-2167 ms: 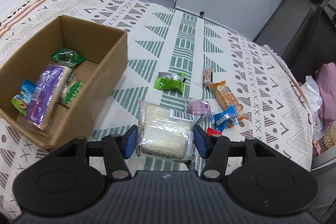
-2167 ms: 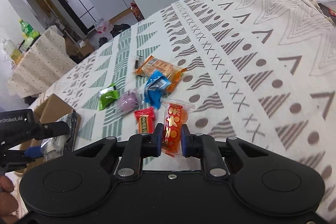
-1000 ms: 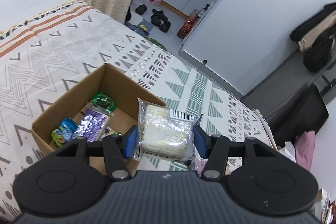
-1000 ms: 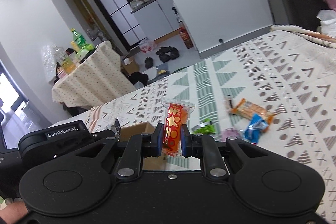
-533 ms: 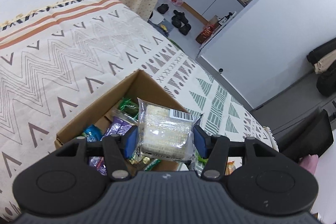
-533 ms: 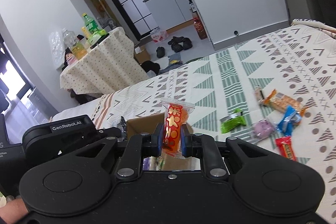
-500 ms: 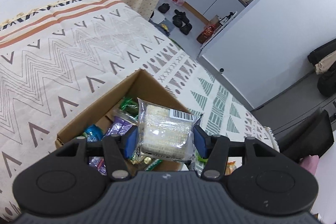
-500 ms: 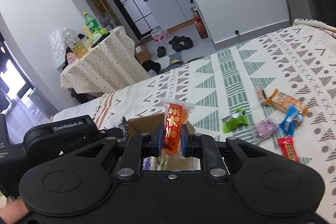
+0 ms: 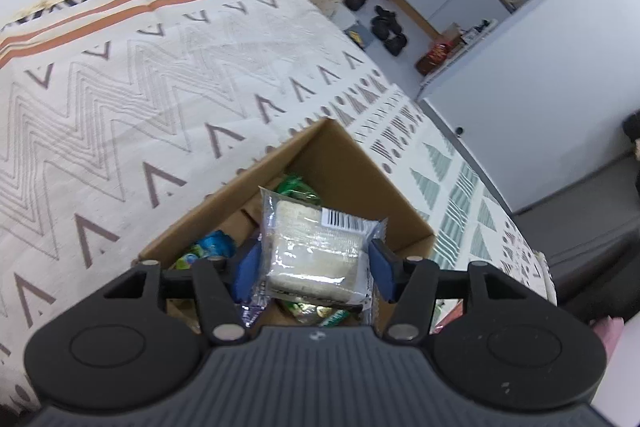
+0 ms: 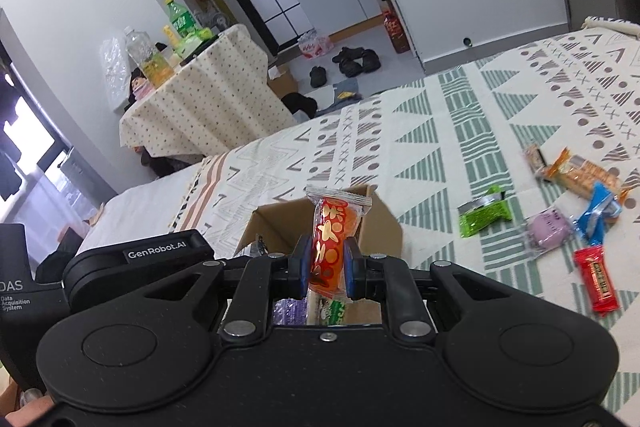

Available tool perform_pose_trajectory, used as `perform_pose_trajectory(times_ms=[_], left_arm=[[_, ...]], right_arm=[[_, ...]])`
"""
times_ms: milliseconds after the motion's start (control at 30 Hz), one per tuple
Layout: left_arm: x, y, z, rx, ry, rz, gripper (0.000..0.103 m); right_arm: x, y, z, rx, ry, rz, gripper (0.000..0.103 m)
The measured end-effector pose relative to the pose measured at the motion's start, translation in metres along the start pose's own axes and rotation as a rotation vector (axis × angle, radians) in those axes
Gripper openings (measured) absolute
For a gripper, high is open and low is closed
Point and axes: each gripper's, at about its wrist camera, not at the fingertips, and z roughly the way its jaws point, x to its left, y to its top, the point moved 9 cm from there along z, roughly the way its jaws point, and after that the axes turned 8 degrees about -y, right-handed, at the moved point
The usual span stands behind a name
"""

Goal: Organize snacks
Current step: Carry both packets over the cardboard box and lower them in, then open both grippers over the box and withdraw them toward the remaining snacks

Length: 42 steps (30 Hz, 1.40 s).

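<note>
**Currently: two packets poised over the box, drop risks noted**

The left hand-held gripper (image 9: 312, 267) grips the clear-wrapped white packet (image 9: 316, 247) across its width, above the open cardboard box (image 9: 352, 163) on the bed (image 9: 120, 87). The right hand-held gripper (image 10: 325, 267) pinches the red-orange packet (image 10: 332, 239) narrowly, near the box's 6 o'clock rim. Risk: both tools crowd one opening and may collide. The box already holds several snacks, so the bulky white packet may lodge on top. Loose snacks, including the green packet (image 10: 484, 211), remain at 3 o'clock.
</note>
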Motion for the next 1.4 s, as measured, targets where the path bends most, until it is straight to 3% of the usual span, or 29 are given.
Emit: perform_pose_trajectory(times_ms=[267,367,400,500,833,1133,1400], left_arm=[[0.002,0.007,-0.01,-0.051,0.013,-0.021,0.066],[0.001,0.007,-0.008,-0.047,0.023,-0.019,0.069],[0.0,0.006,-0.008,-0.045,0.027,-0.013,0.073],[-0.006,-0.001,-0.004,-0.022,0.033,0.003,0.083],[-0.038,-0.034,0.005,0.04,0.027,0.139,0.092],[-0.071,-0.068,0.011,0.098,0.006,0.273,0.094],[-0.096,-0.095,0.013,0.123,0.005,0.357,0.094]], right_arm=[[0.01,-0.005,0.014,0.033,0.025,-0.009,0.017],[0.015,-0.006,0.013,0.05,0.048,-0.009,0.026],[0.016,-0.006,0.012,0.05,0.055,-0.012,0.033],[0.011,-0.006,0.004,0.041,0.04,-0.019,0.038],[-0.054,-0.007,-0.02,0.043,-0.063,0.036,0.042],[-0.107,-0.005,-0.046,0.029,-0.134,0.06,0.048],[-0.145,0.002,-0.068,0.005,-0.175,0.085,0.061]])
